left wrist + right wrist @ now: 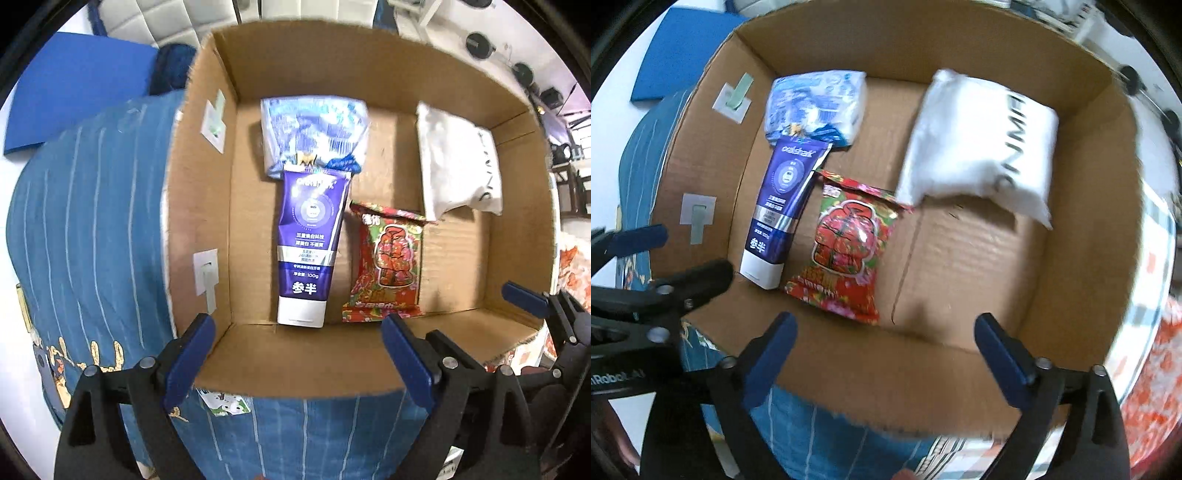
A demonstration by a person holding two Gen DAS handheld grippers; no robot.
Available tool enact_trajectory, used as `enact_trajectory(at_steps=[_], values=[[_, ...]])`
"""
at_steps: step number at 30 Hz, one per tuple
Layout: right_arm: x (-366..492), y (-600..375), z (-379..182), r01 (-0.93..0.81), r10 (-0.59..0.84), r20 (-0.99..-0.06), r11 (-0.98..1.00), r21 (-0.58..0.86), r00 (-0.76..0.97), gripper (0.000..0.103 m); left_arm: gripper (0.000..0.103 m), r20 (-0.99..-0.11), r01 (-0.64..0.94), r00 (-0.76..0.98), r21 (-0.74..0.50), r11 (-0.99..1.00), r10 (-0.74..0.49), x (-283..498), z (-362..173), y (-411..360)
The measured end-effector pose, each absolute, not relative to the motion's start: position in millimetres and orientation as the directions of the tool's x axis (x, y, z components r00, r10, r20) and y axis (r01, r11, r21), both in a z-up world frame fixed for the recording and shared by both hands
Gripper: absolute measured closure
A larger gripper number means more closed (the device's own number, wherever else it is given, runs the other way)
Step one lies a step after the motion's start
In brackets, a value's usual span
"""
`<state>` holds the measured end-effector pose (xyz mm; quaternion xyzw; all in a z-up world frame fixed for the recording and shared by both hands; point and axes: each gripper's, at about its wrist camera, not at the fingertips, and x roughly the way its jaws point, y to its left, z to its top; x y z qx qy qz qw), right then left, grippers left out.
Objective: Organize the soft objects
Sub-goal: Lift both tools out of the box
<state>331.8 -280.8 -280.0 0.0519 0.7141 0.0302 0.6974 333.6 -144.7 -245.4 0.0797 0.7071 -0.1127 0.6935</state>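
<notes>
Purple toothpaste tube (pixel 783 206) ("oralshark", 参半, 100g) in cardboard box (pixel 1082 229)

A blue striped fabric cushion (pixel 92 221) lies on a white tabletop (pixel 11 177), near a flat blue foam sheet (pixel 74 85). Behind stands white quilted upholstery (pixel 166 18). Bright light washes the far right.

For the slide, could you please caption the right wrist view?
Open right tongs hover over a box holding tube, snack, tissues and white pouch.
</notes>
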Motion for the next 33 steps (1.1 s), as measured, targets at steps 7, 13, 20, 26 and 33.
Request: enact_trajectory(at_steps=[7, 13, 20, 26, 33], values=[[295.6, -288.0, -242.0, 0.158, 0.031, -0.996, 0.987, 0.044, 0.085, 0.000, 0.003, -0.985, 0.297, 0.115, -0.090, 0.951, -0.129, 323.1, -212.2, -135.3], [267.1, -293.3, -185.3, 0.224, -0.029, -0.983, 0.975, 0.012, 0.180, 0.000, 0.002, -0.956, 0.356, 0.248, -0.061, 0.932, -0.158, 312.8, -150.7, -118.6], [235.2, -282.3, -136.3, 0.280, -0.071, -0.954, 0.960, 0.015, 0.293, 0.000, 0.002, -0.926, 0.365, 0.325, -0.065, 0.929, -0.192, 283.5, -115.1, -103.6], [203.6, -270.1, -99.8, 0.267, -0.073, -0.929, 0.963, 0.028, 0.363, 0.000, 0.002, -0.901, 0.381, 0.388, -0.033, 0.924, -0.192, 260.8, -91.5, -102.8], [180.7, -261.5, -83.2, 0.246, -0.045, -0.919, 0.968, 0.057, 0.391, 0.000, 0.002, -0.892, 0.391, 0.398, -0.045, 0.919, -0.213, 246.4, -77.8, -110.3]])
